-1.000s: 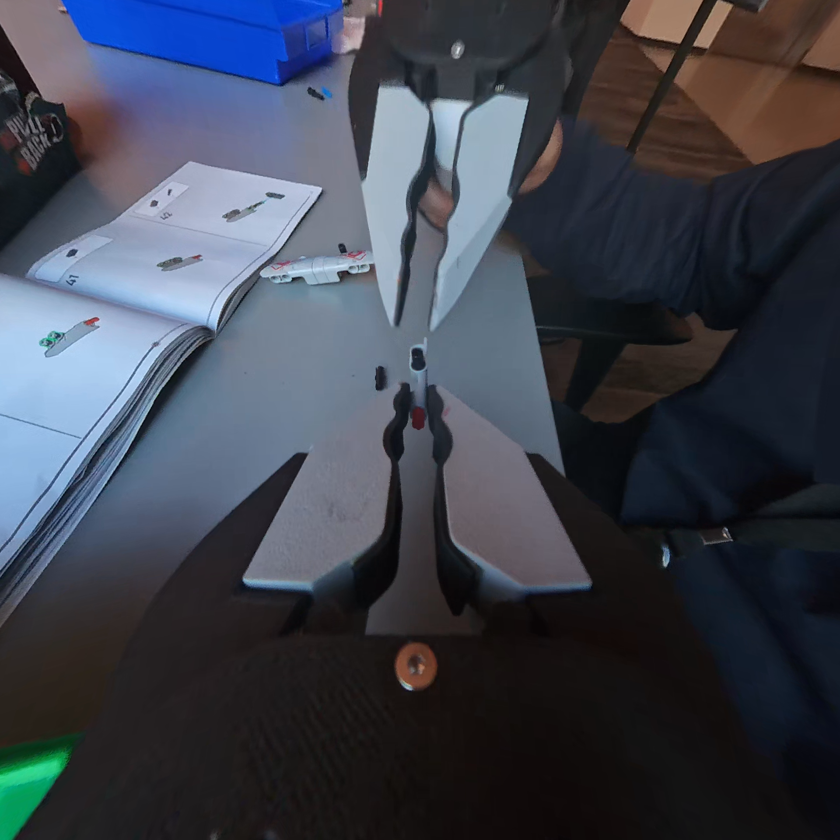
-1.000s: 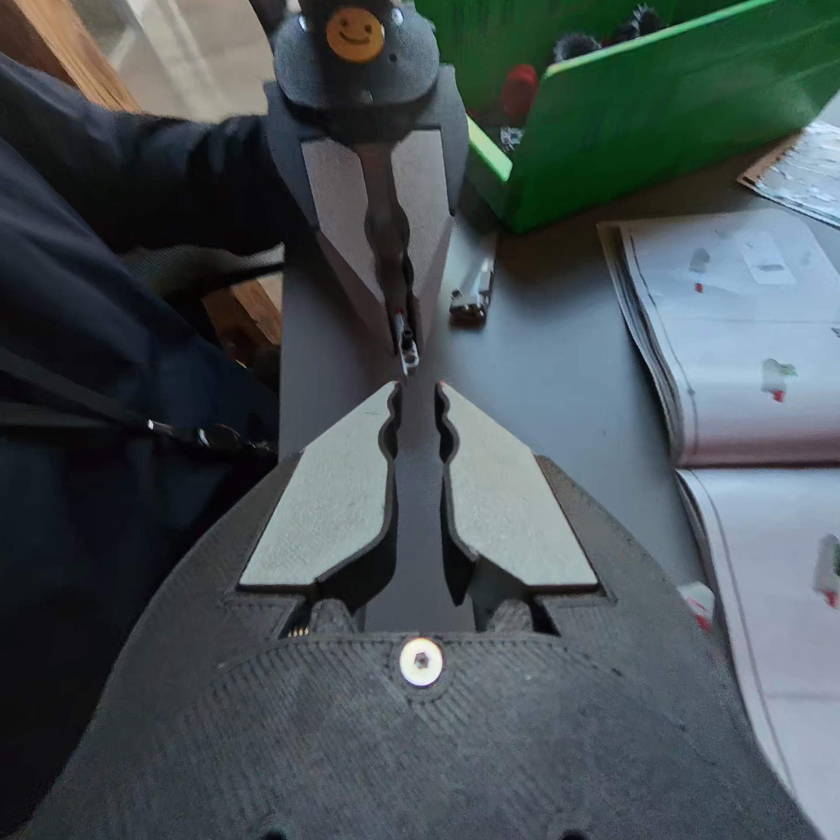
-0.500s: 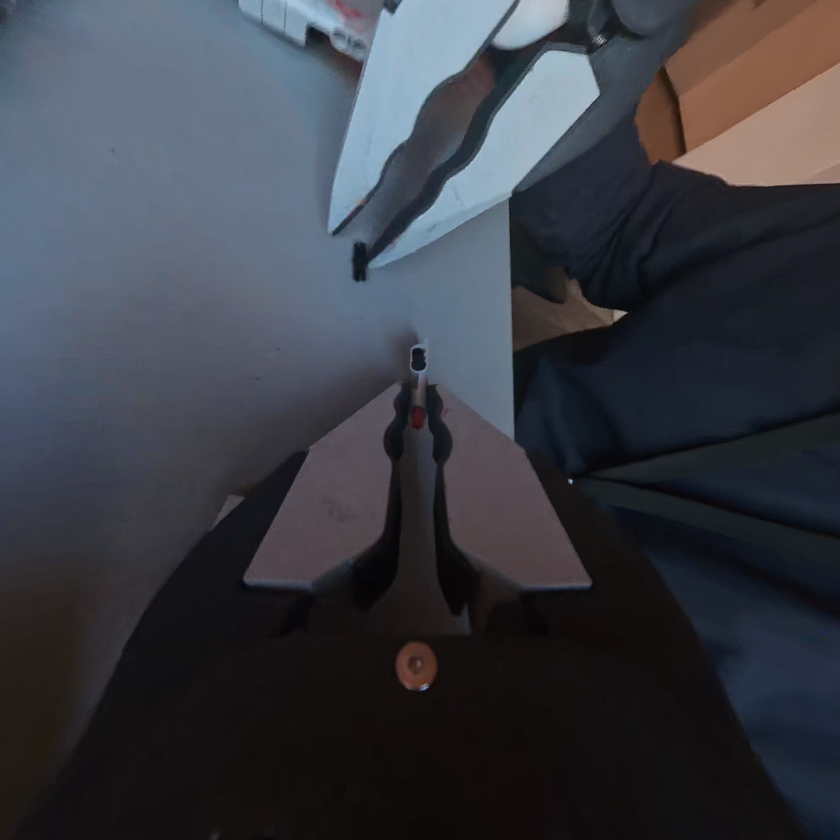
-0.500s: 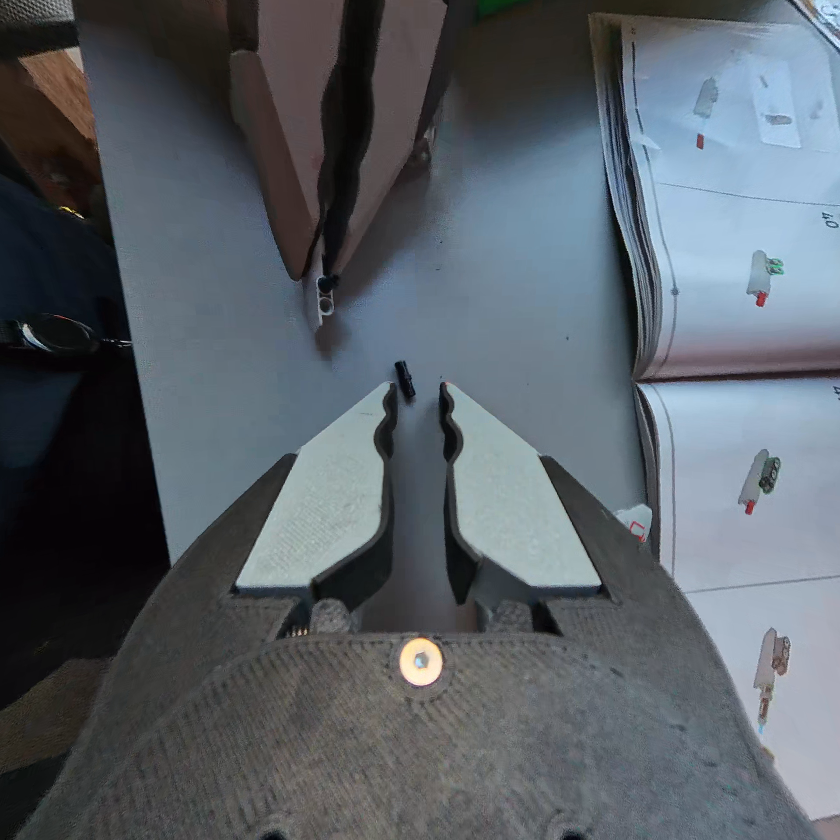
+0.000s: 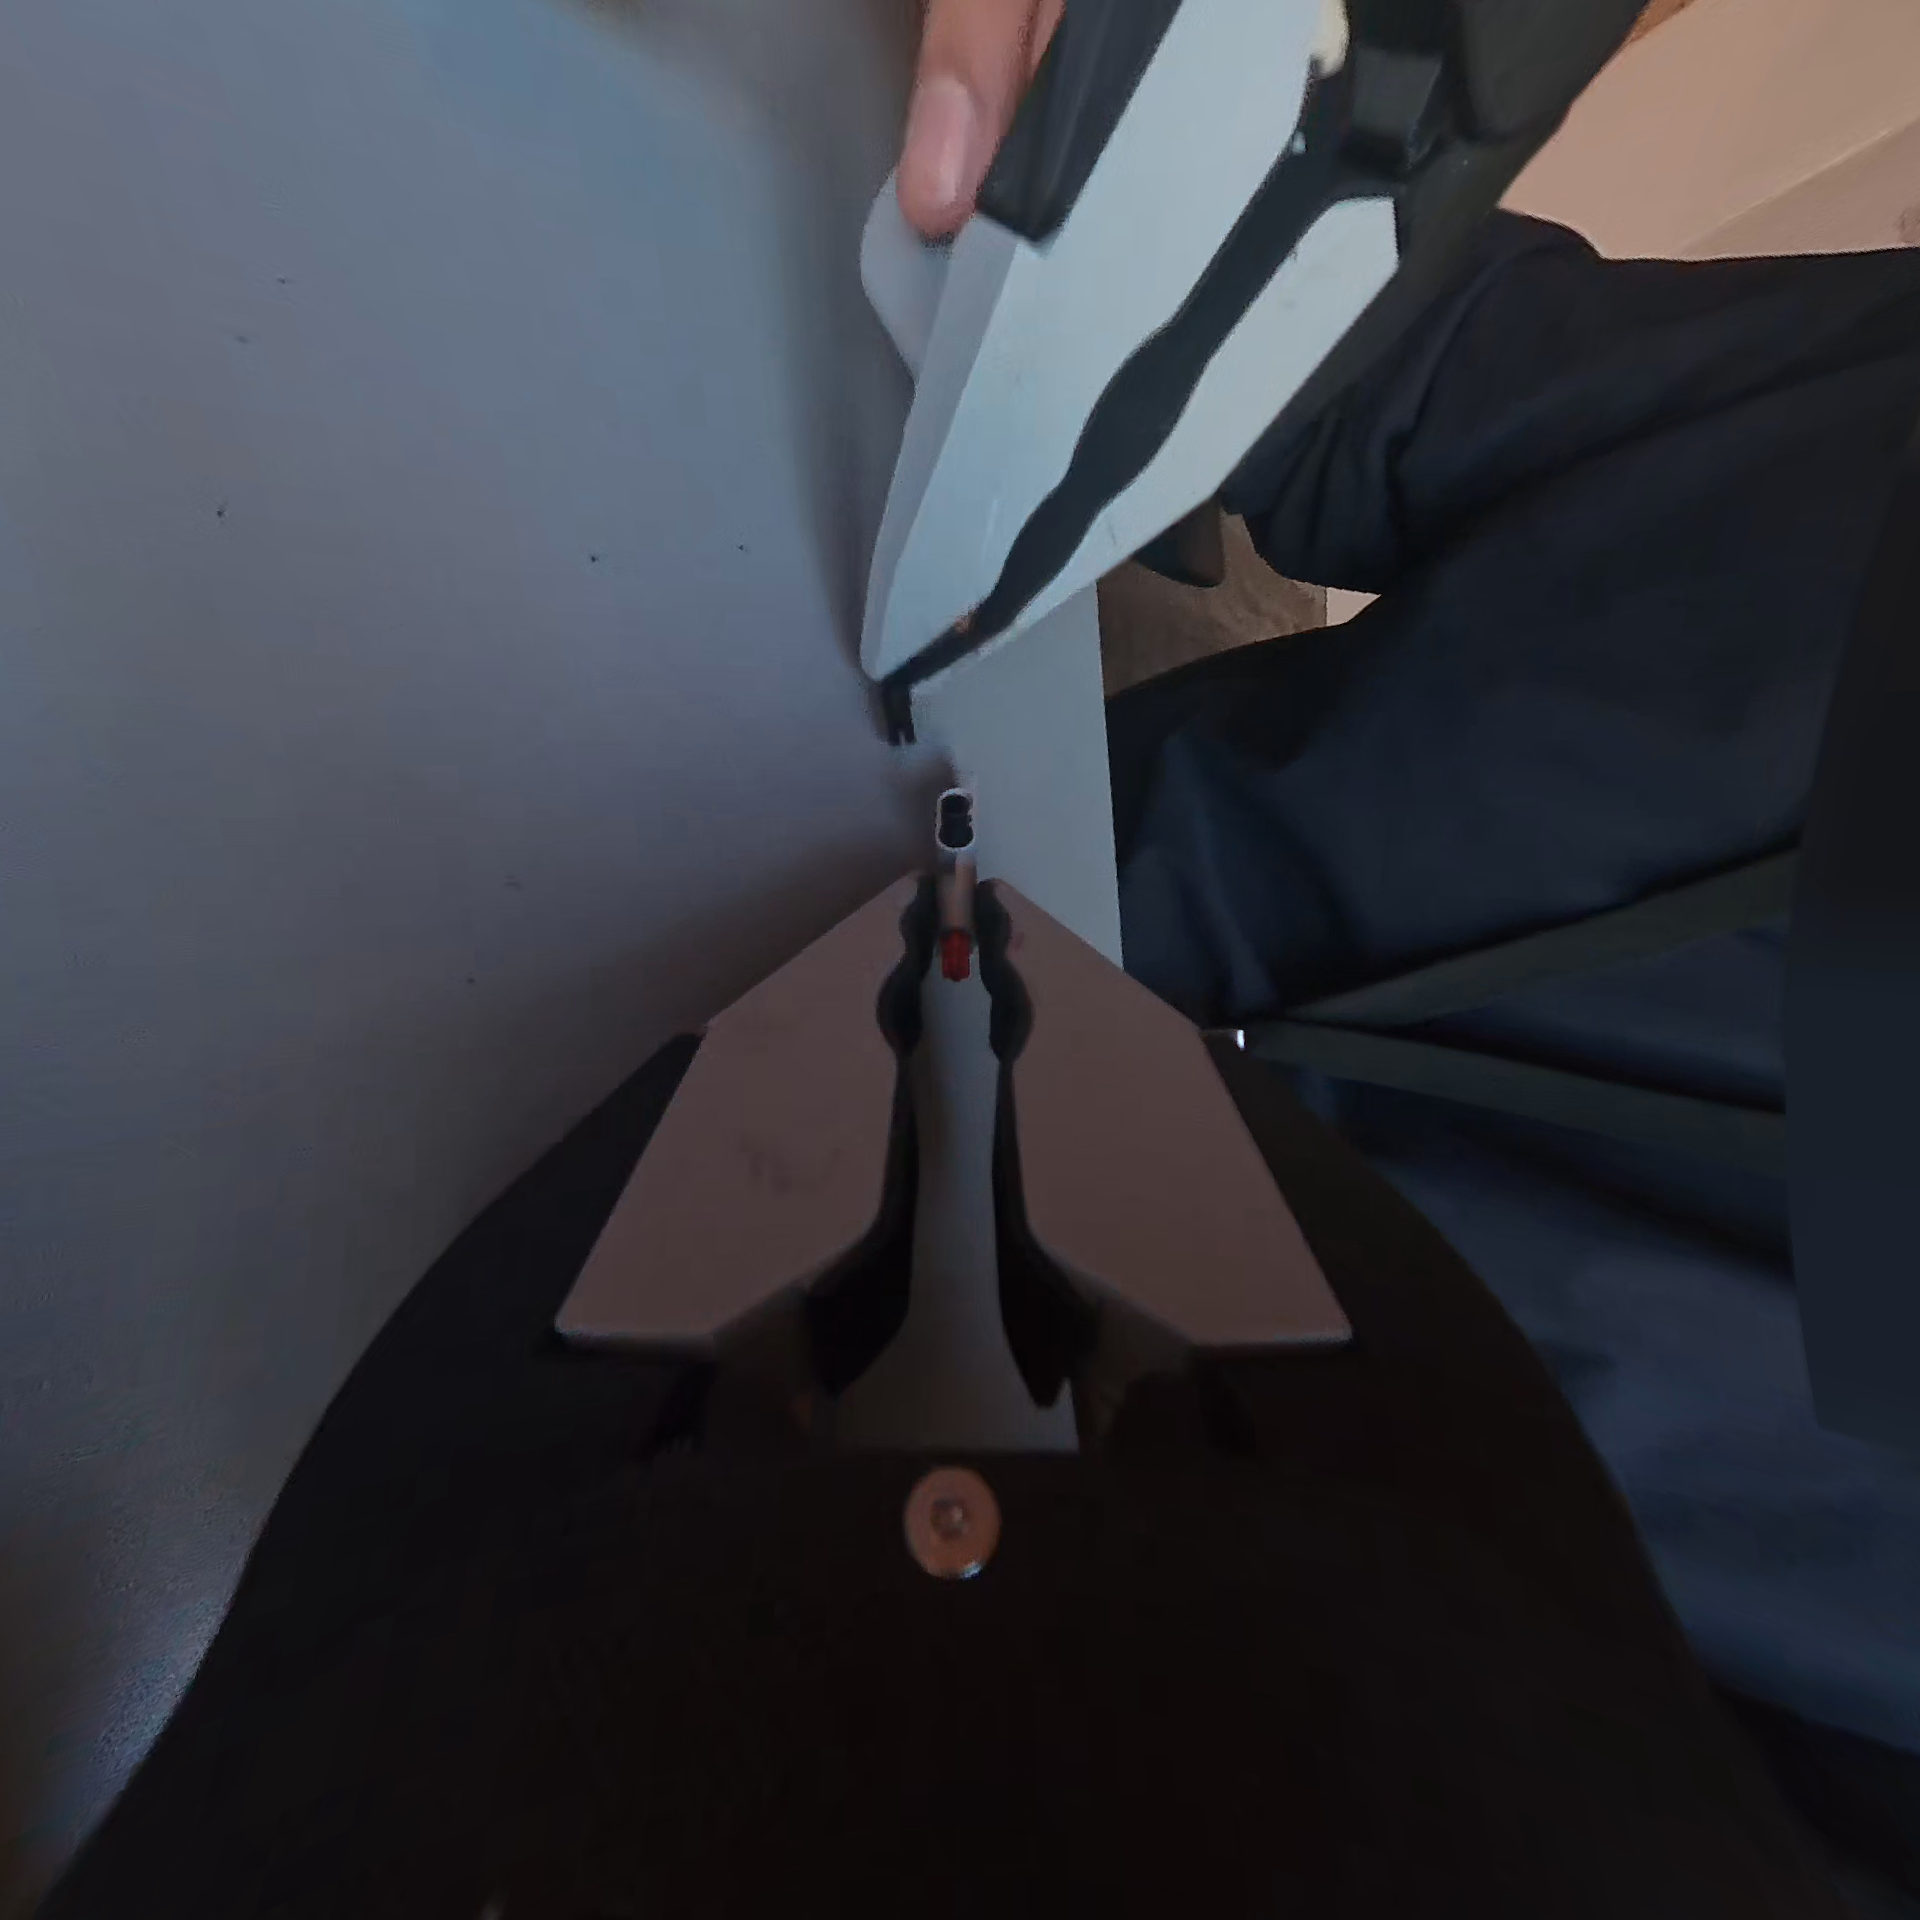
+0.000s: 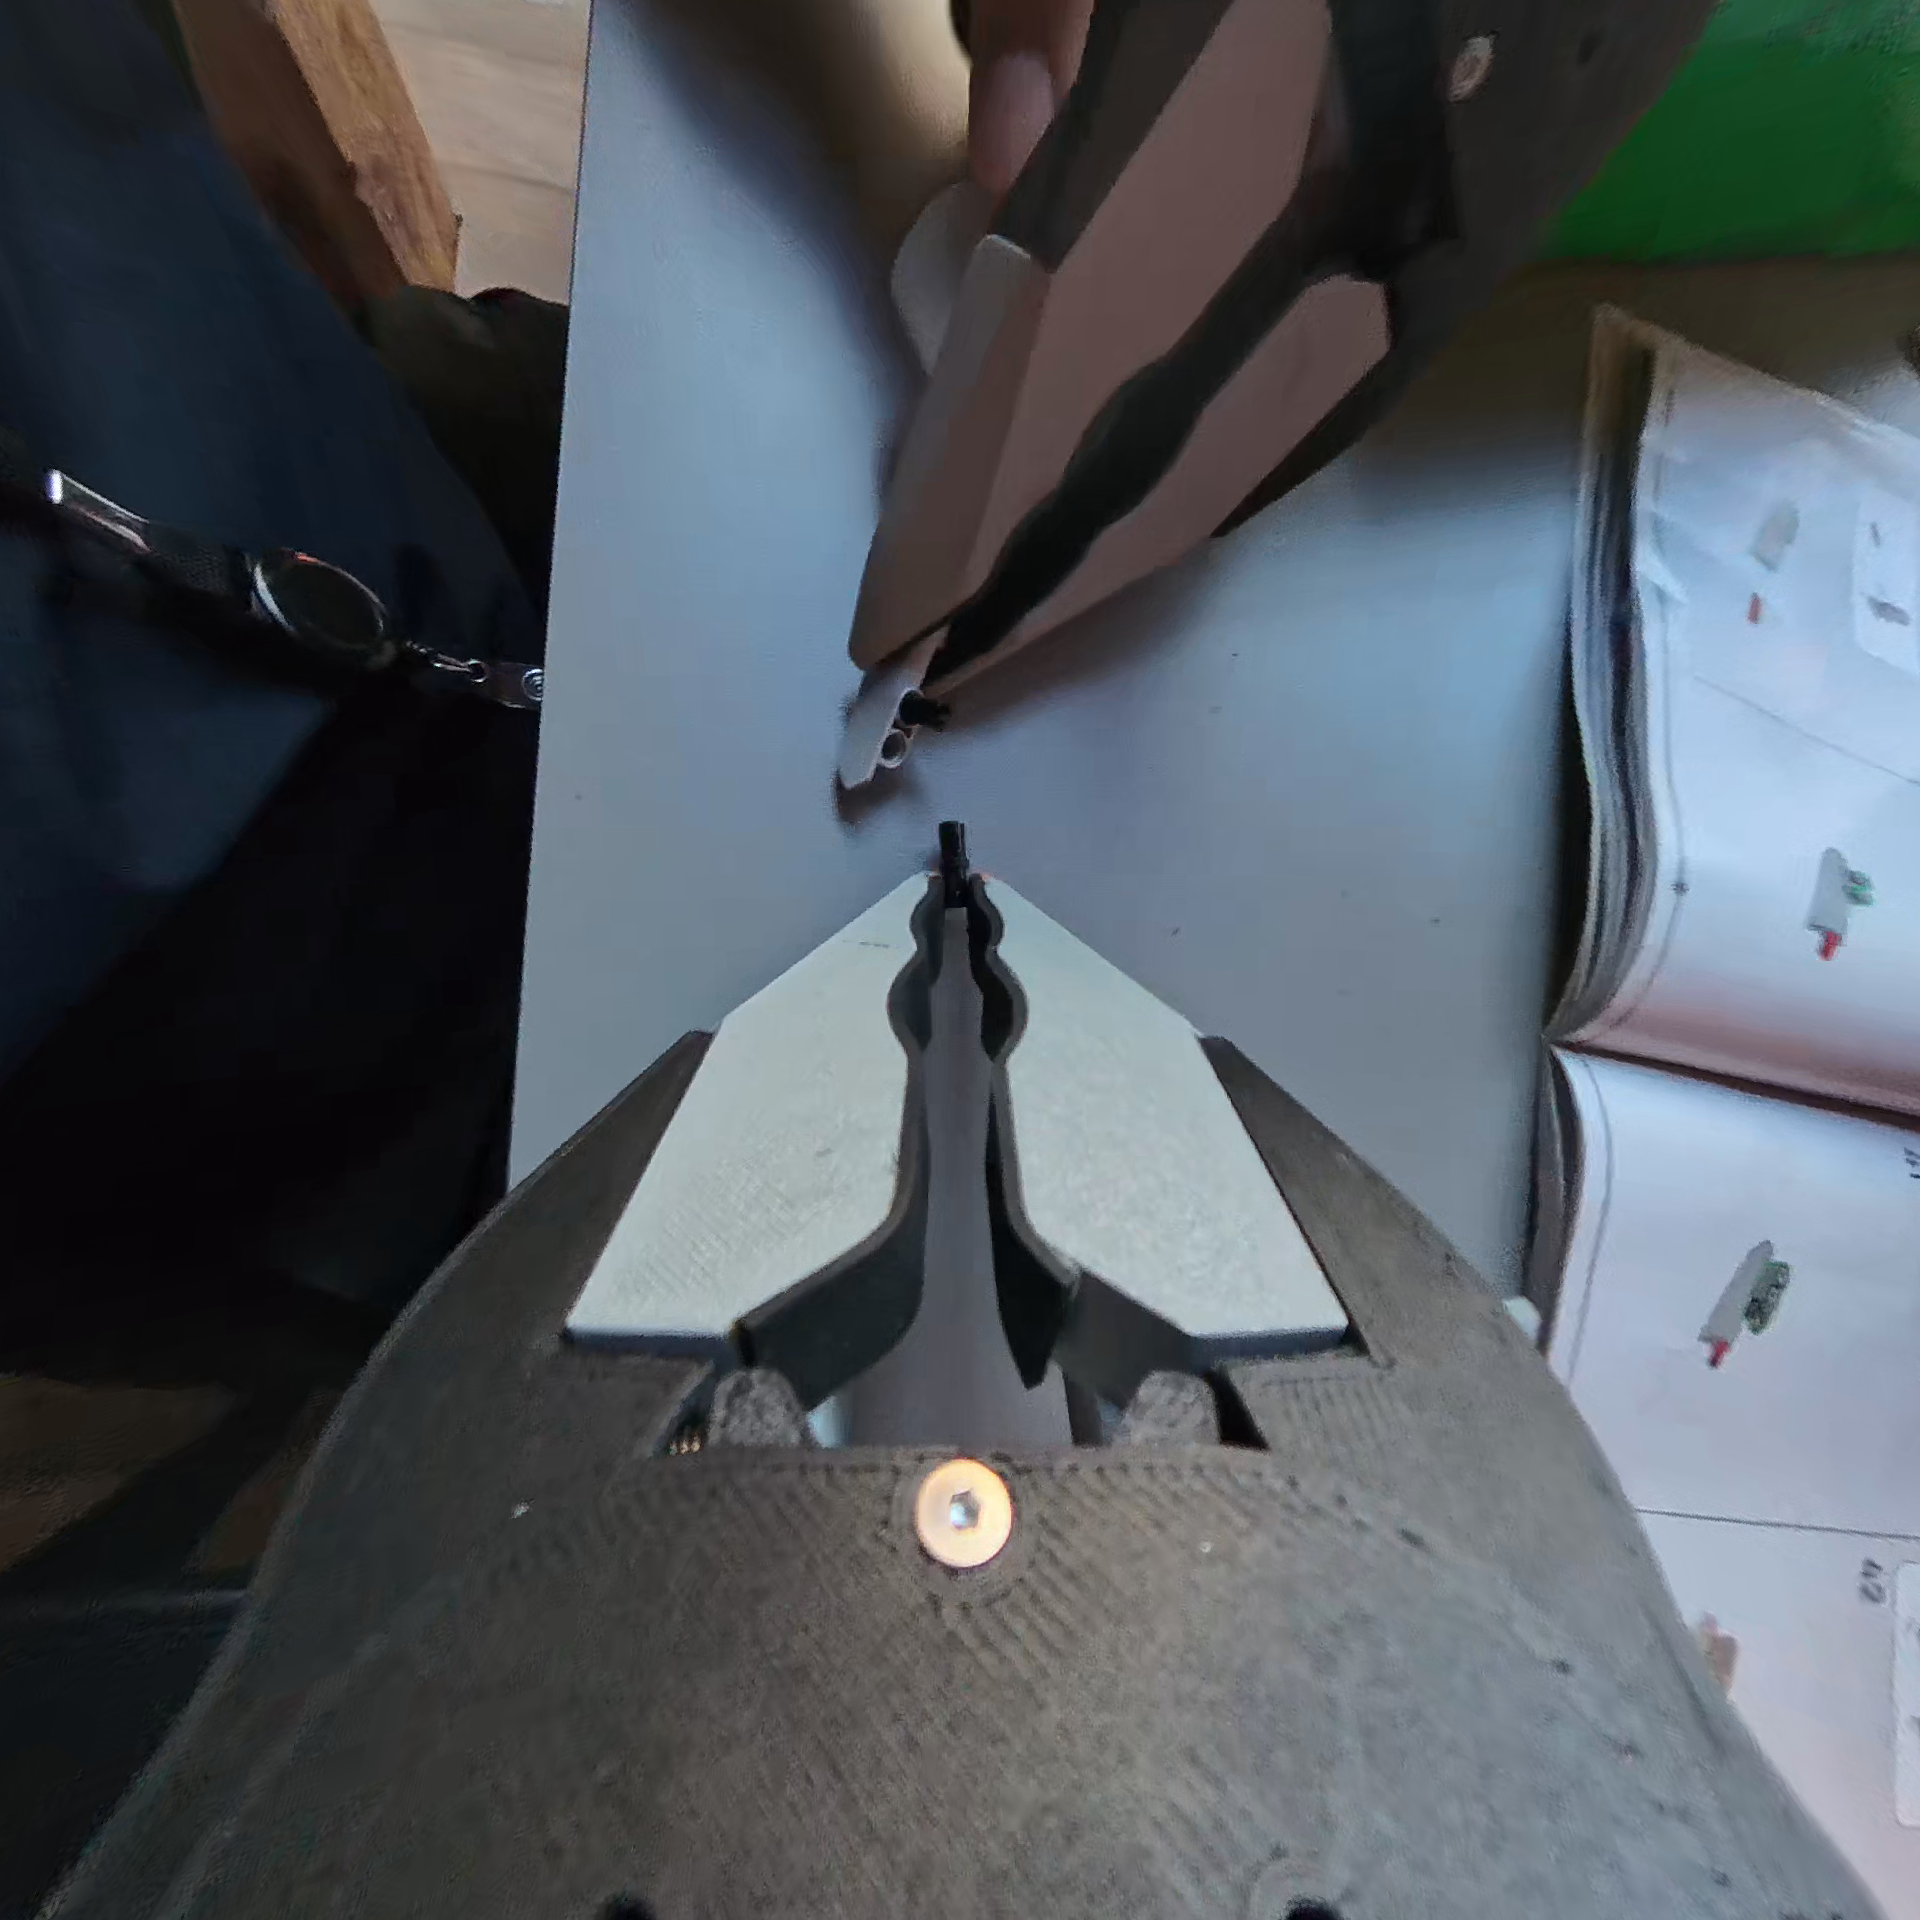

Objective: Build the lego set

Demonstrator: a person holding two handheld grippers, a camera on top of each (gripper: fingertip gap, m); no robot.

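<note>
My left gripper (image 5: 953, 885) is shut on a small grey lego piece (image 5: 954, 831) with a red pin at its rear; the piece's end holes face forward. It also shows in the right wrist view (image 6: 883, 732), held by the left gripper (image 6: 914, 686). My right gripper (image 6: 954, 881) is shut on a small black pin (image 6: 953, 847) that sticks out past its tips. In the left wrist view the right gripper (image 5: 902, 694) comes in from the upper right with the black pin (image 5: 897, 717) at its tip. The pin and the grey piece are close but apart, just above the grey table (image 5: 416, 520).
An open instruction booklet (image 6: 1756, 935) lies on the table to the right in the right wrist view, with a green bin (image 6: 1766, 125) behind it. The table's edge (image 5: 1101, 831) and a person's dark clothing (image 5: 1507, 727) are close on the right in the left wrist view.
My right gripper has closed on the black pin that lay on the table and lifted it toward the grey piece. Both grippers have drawn closer together, low over the table.
</note>
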